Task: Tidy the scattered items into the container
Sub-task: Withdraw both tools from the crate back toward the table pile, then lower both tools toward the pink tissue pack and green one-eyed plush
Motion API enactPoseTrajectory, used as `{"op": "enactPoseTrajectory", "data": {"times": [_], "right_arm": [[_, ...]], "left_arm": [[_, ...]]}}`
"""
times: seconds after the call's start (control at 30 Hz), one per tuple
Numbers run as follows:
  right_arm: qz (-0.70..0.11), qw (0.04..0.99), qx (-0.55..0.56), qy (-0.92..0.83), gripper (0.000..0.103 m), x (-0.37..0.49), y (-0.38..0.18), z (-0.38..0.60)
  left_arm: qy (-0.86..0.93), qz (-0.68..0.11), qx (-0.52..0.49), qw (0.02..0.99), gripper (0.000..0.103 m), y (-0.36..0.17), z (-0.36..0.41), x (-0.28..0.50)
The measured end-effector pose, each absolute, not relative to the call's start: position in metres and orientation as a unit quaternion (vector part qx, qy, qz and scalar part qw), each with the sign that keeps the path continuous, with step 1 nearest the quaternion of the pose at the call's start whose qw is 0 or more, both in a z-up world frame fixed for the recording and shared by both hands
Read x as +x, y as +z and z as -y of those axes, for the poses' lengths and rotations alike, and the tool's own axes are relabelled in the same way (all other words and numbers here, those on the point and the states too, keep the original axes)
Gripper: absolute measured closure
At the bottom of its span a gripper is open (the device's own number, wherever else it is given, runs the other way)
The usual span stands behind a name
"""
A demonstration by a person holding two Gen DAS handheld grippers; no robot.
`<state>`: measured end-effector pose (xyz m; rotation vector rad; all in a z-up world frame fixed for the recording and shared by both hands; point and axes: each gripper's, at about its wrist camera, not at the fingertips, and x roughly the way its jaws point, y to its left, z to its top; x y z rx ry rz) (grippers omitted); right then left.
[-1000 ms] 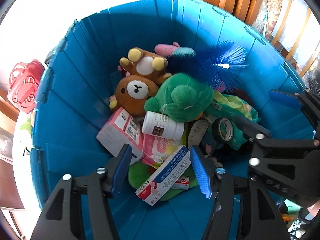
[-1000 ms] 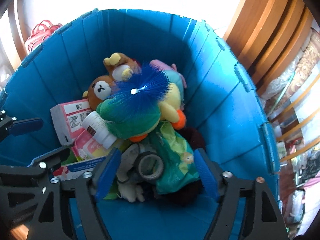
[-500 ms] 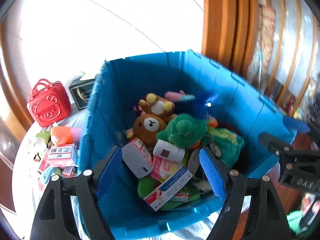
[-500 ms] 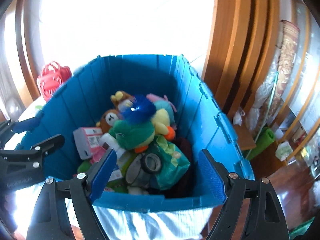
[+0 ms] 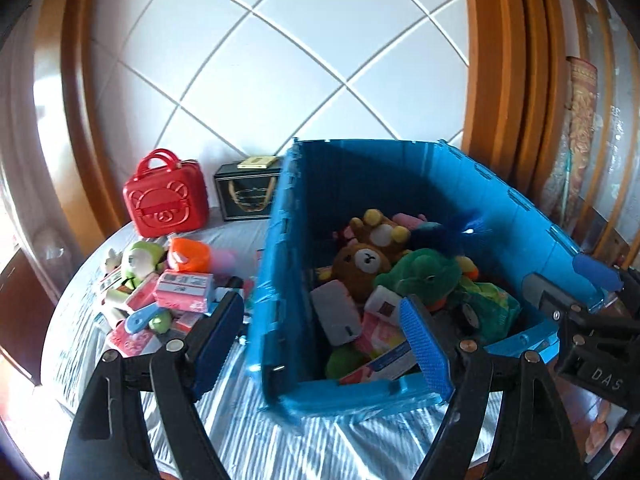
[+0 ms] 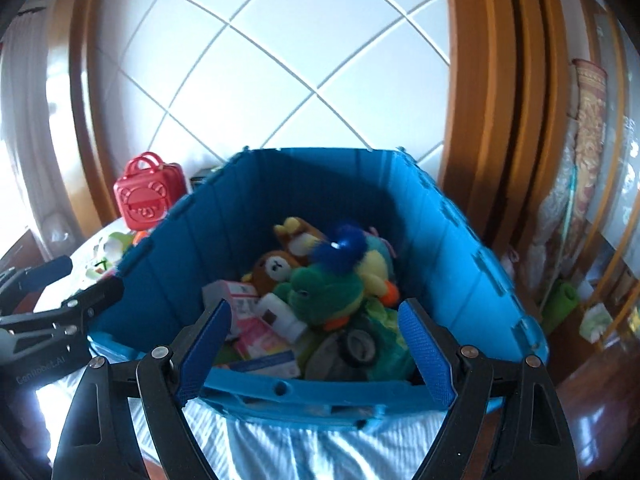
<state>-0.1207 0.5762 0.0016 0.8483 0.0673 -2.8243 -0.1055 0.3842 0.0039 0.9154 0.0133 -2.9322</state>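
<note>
One blue container (image 5: pixel 400 184) stands on the striped cloth (image 5: pixel 256 432), its long axis running away from the cameras toward the tiled wall. Inside lie one brown bear (image 5: pixel 362 264), one green plush (image 5: pixel 420 276) and several boxes. To its left lies a scattered pile (image 5: pixel 168 296), with one red case (image 5: pixel 166 200) behind. The left gripper (image 5: pixel 324 340) and the right gripper (image 6: pixel 316 352) have both just been opening; each is wide apart and empty, before the container's near rim.
</note>
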Motion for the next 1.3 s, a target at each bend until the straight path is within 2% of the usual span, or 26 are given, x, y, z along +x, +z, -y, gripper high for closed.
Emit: {"op": "enactPoseTrajectory", "data": {"times": [0.07, 0.2, 0.6, 0.9, 1.3], "right_arm": [[-0.026, 0.111, 0.282, -0.952, 0.016, -0.12, 0.005, -0.56], [-0.042, 0.132, 0.272, -0.952, 0.012, -0.112, 0.012, -0.523], [-0.033, 0.163, 0.236, -0.957, 0.011, -0.07, 0.018, -0.347], [-0.036, 0.167, 0.291, -0.941, 0.011, -0.066, -0.025, -0.242], [-0.067, 0.192, 0.364, -0.909, 0.011, -0.136, -0.1, -0.173]], "left_arm": [[-0.955, -0.014, 0.292, 0.05, 0.021, 0.005, -0.368, -0.098], [-0.958, -0.034, 0.276, 0.073, 0.011, 0.007, -0.328, -0.081], [-0.959, -0.044, 0.257, 0.114, 0.01, -0.01, -0.13, -0.027], [-0.938, -0.066, 0.301, 0.159, 0.01, -0.057, -0.007, -0.025], [-0.911, -0.097, 0.362, 0.174, 0.01, -0.118, 0.051, -0.08]]}}
